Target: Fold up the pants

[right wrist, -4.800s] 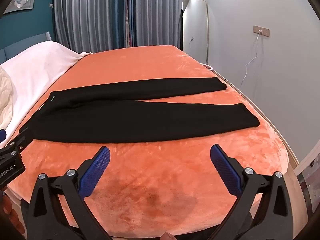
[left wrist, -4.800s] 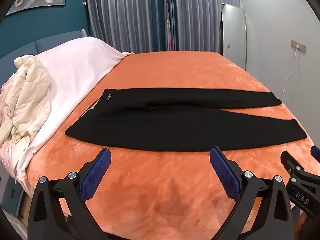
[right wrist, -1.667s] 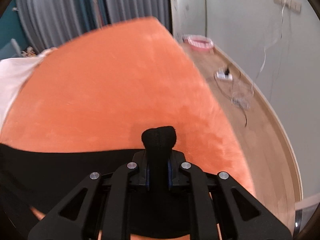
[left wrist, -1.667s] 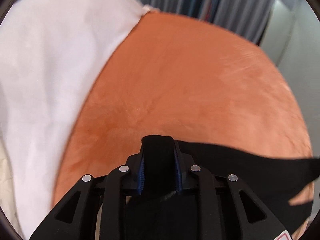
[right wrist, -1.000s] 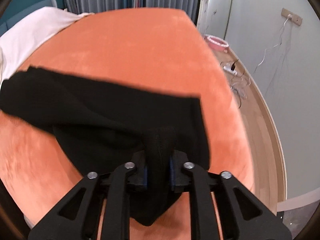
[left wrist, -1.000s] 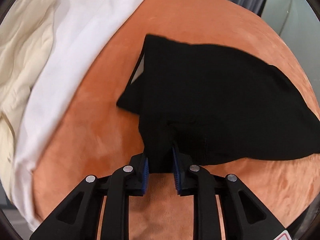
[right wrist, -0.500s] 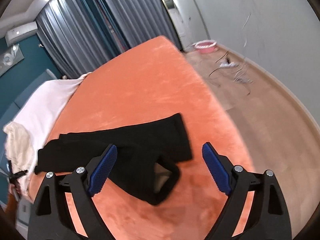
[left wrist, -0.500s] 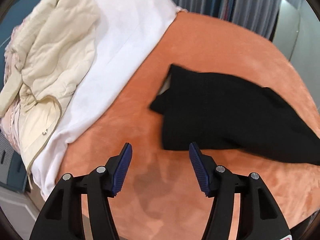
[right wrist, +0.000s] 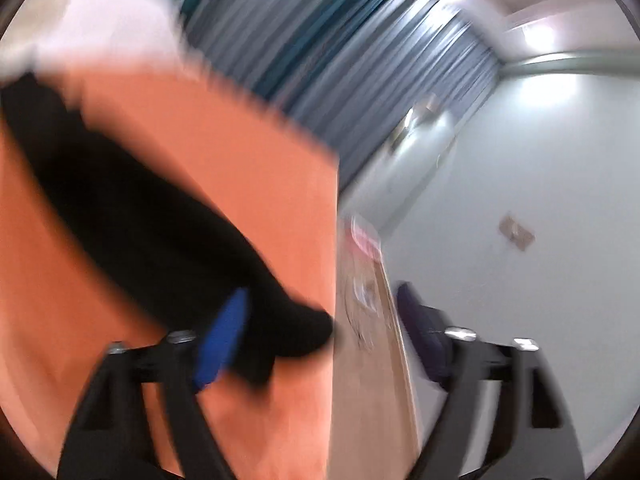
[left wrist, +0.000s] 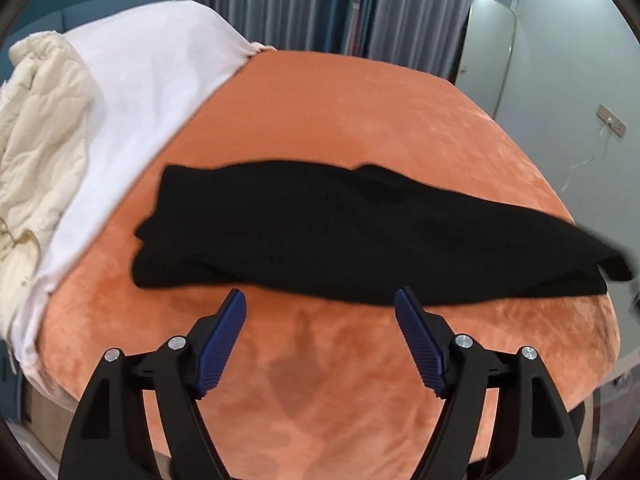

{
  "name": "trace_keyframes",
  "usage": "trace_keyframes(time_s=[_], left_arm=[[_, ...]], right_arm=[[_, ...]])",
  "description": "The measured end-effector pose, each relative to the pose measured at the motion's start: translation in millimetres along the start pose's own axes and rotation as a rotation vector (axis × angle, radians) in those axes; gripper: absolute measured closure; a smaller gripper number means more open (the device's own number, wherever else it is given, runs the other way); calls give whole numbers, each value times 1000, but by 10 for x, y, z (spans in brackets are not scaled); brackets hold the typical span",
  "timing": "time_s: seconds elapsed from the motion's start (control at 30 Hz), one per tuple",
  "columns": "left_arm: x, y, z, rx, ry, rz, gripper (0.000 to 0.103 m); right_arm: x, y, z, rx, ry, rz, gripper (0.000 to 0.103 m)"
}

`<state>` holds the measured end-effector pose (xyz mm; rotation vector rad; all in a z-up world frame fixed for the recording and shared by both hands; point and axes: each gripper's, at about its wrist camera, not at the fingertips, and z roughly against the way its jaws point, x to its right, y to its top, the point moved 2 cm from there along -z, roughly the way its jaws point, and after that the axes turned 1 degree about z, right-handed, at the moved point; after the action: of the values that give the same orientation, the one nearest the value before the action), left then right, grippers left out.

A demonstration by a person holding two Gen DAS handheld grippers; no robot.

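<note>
The black pants [left wrist: 352, 236] lie folded lengthwise, one leg over the other, across the orange bed [left wrist: 360, 120]. My left gripper [left wrist: 320, 304] is open and empty, just in front of the pants' near edge, not touching them. In the blurred, tilted right wrist view, my right gripper [right wrist: 324, 300] is open and empty by the bed's right edge. The pants [right wrist: 140, 216] run from upper left to their leg end beside its left finger [right wrist: 224, 332].
A white sheet [left wrist: 140, 80] and a cream quilt [left wrist: 36, 120] cover the bed's left side. Grey curtains [left wrist: 328, 4] and a mirror [left wrist: 488, 40] stand behind. Wooden floor [right wrist: 368, 360] and a grey wall [right wrist: 520, 200] lie right of the bed.
Both grippers let go of the pants about a second ago and drew back. Since half a second ago the left has backed off further; the right has swung and tilted towards the bed's right edge.
</note>
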<state>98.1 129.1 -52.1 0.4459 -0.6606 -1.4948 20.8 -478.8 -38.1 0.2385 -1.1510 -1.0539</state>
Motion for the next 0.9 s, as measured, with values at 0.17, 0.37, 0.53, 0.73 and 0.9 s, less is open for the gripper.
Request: trace_keyframes(time_s=[0.17,0.37,0.53,0.73,0.9], left_arm=[[269,-97,-262,-66,8,-14,29],[750,-75,-325,-61,-94,13,29],[890,-131,-216,-36,-86,-1,24],[541,-139,-143,-6,42,32,21],[118,-175,-381,-46,106,144,20]], right_arm=[[270,-817,-3,-164,167,-410,31],[668,-393,-557,-183,400,-791,30],[67,-157,-1215,-320,530,-648,96],[638,548,-720,11,276,-507,91],[444,-215,-1530,-367,215,-523,81]])
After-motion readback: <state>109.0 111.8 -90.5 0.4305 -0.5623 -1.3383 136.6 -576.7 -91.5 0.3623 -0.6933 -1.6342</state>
